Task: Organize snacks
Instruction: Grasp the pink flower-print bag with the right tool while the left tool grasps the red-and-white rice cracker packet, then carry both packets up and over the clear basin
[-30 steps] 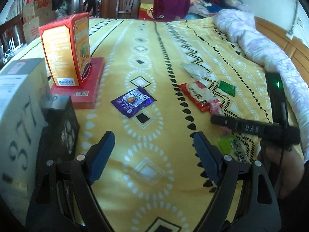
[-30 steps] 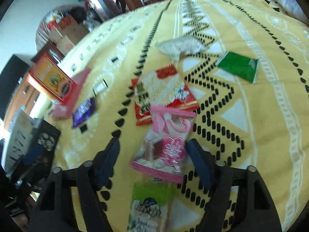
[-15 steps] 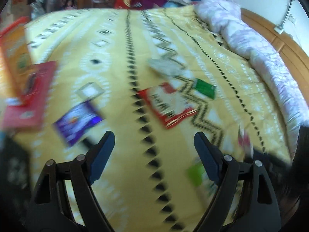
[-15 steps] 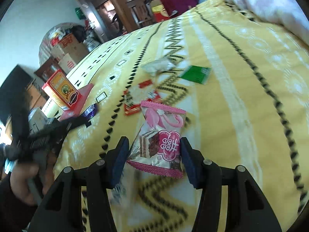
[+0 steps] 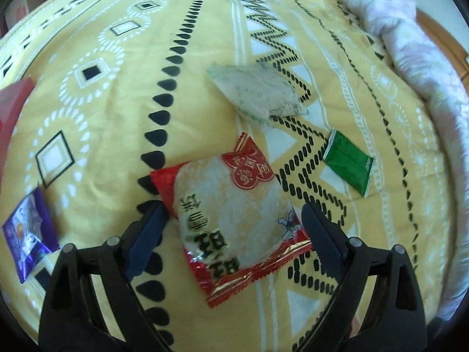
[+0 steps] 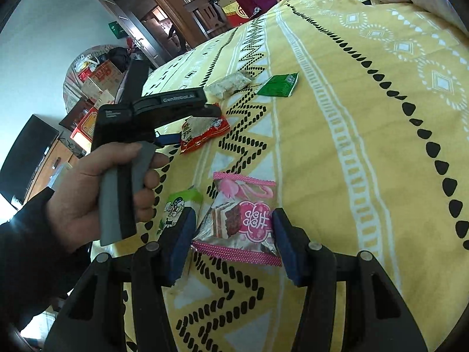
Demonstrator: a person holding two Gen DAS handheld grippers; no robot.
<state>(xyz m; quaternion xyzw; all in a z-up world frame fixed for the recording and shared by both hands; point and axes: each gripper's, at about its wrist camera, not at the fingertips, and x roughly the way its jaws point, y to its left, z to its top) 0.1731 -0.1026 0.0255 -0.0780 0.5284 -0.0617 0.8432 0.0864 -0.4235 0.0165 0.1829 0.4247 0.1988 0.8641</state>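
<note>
My left gripper point(image 5: 233, 233) is open, its fingers on either side of a red and white snack packet point(image 5: 231, 220) lying on the yellow bedspread; the packet also shows in the right wrist view point(image 6: 202, 130), with the left gripper point(image 6: 170, 138) at it. My right gripper point(image 6: 233, 239) is shut on a pink wafer packet point(image 6: 240, 220), held above the bed. A pale clear packet point(image 5: 258, 91), a green packet point(image 5: 348, 164) and a purple packet point(image 5: 27, 231) lie around. A light green packet point(image 6: 178, 206) lies under the right gripper's left finger.
A rolled pale quilt point(image 5: 416, 47) lies along the bed's right side. A red box edge point(image 5: 11, 102) shows at the left. Stacked boxes point(image 6: 96, 88), a dark screen point(image 6: 26, 152) and a wooden chair point(image 6: 205, 14) stand beyond the bed.
My left gripper has swung right and dropped down over the red packet. My right gripper has closed on the pink packet and lifted it off the red one.
</note>
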